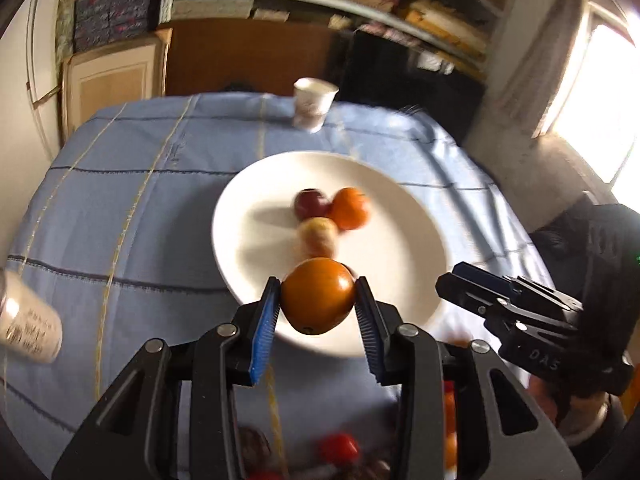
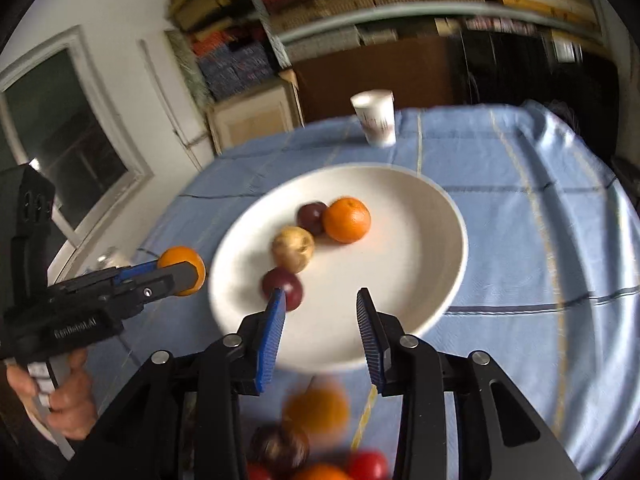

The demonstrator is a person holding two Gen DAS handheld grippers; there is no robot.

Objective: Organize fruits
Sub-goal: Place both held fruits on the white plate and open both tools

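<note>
My left gripper (image 1: 317, 304) is shut on an orange fruit (image 1: 317, 295) and holds it over the near rim of the white plate (image 1: 256, 200). On the plate lie a dark red fruit (image 1: 310, 203), an orange (image 1: 349, 208) and a pale yellowish fruit (image 1: 319, 236). My right gripper (image 2: 321, 312) is open and empty above the plate's (image 2: 420, 240) near side, beside a dark red fruit (image 2: 283, 286). In the right wrist view the left gripper (image 2: 182, 270) holds the orange fruit (image 2: 176, 258) just left of the plate. Loose fruits (image 2: 318, 410) lie near the table's front.
A white paper cup (image 1: 313, 105) stands on the blue tablecloth (image 1: 132, 208) behind the plate; it also shows in the right wrist view (image 2: 376, 122). A white can (image 1: 28, 320) lies at the left. Red fruits (image 1: 338, 448) lie below my left gripper. Shelves line the back wall.
</note>
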